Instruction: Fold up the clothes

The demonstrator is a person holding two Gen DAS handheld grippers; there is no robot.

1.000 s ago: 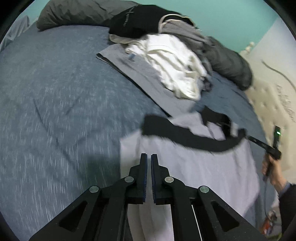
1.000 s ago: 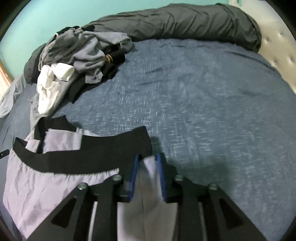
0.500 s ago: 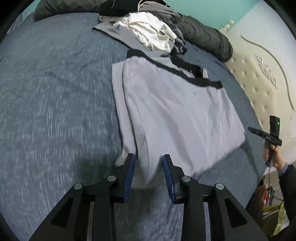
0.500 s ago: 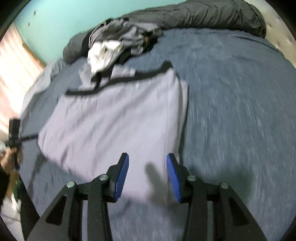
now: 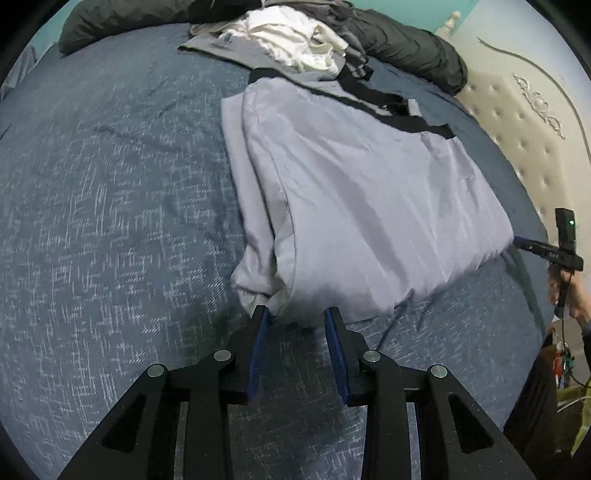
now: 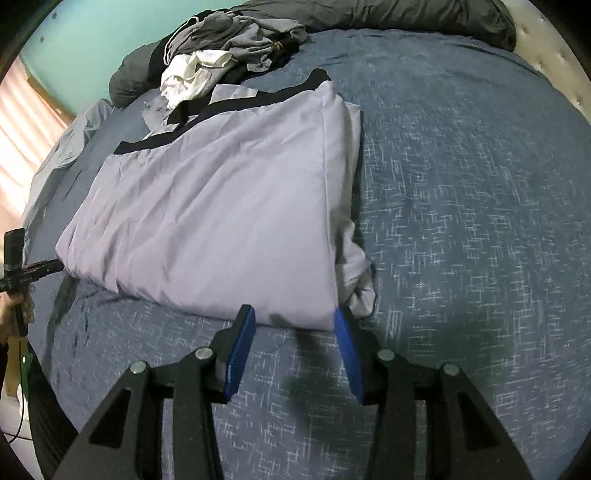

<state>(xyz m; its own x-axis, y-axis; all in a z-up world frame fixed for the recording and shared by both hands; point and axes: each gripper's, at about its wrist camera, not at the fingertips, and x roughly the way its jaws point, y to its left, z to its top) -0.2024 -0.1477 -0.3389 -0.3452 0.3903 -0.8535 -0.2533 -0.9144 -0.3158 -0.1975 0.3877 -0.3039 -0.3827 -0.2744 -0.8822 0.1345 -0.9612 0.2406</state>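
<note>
A pale lilac garment [image 5: 369,192] with a black band at its far end lies folded flat on the blue bed [image 5: 110,221]. My left gripper [image 5: 297,314] is open at the garment's near left corner, where loose layers bunch up; its pads do not press the cloth. In the right wrist view the same garment [image 6: 221,206] spreads ahead. My right gripper [image 6: 293,314] is open at the near edge by the right corner, with nothing held between its fingers.
A heap of white, grey and black clothes [image 5: 295,40] [image 6: 221,55] lies beyond the garment, with a dark duvet [image 6: 406,18] behind it. A tufted headboard [image 5: 535,129] stands to the right. A hand holds a black device [image 5: 554,251] [image 6: 22,269] beside the bed.
Both grippers drew back from the black band to the garment's near edge and opened. The right one let go of the cloth. The garment now lies flat.
</note>
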